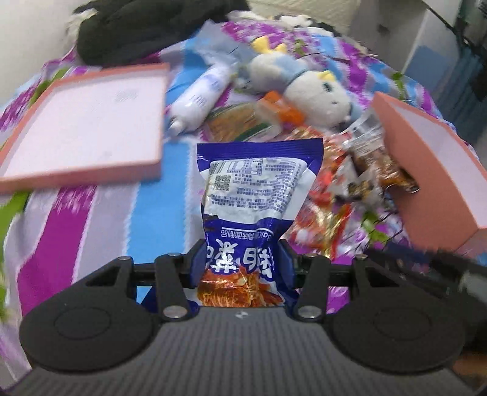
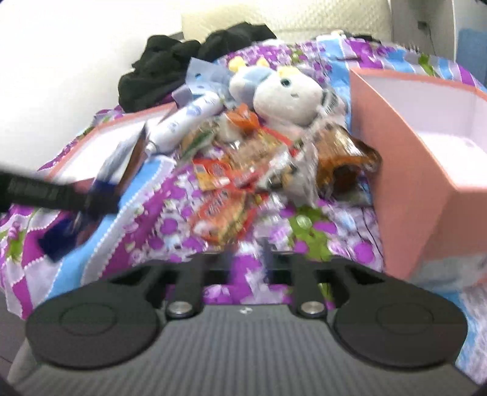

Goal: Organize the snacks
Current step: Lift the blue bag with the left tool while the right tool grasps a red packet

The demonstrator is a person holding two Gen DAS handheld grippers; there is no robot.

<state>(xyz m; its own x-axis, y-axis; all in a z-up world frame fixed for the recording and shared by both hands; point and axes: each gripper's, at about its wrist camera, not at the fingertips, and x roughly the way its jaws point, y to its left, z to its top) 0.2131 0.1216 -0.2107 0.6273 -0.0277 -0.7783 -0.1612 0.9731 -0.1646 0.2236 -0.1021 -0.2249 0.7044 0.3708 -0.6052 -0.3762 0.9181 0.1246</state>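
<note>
Spread over the bed is a purple, blue and white floral bedsheet [image 1: 100, 219], on which everything in the left wrist view is laid. One blue snack packet [image 1: 252, 195] is held by the left gripper [image 1: 243, 262], the jaws being pressed narrowly against its lower end while the rest of it stands up clear of the sheet. One shallow pink box lid [image 1: 88, 128] is seen to the left, one deep pink box [image 1: 432, 164] to the right, and a loose heap of snack packets [image 1: 338, 189] lies between the held packet and the box. One white bottle [image 1: 201, 97], one plush toy [image 1: 310, 91] and one heap of dark clothing [image 1: 146, 27] are seen behind.

From the right wrist view, the right gripper [image 2: 246, 256] is seen empty, its jaws set narrowly apart over the bedsheet just short of the snack heap [image 2: 243, 176]. The pink box [image 2: 426, 170] is shown open and apparently empty at the right. The individual packets in the heap cannot be counted, as the picture is blurred.

It is judged that the glossy film could slip from so low a grip if the packet is swung quickly towards the box. The box could also be tipped on the soft bed by a nudge to its wall.
</note>
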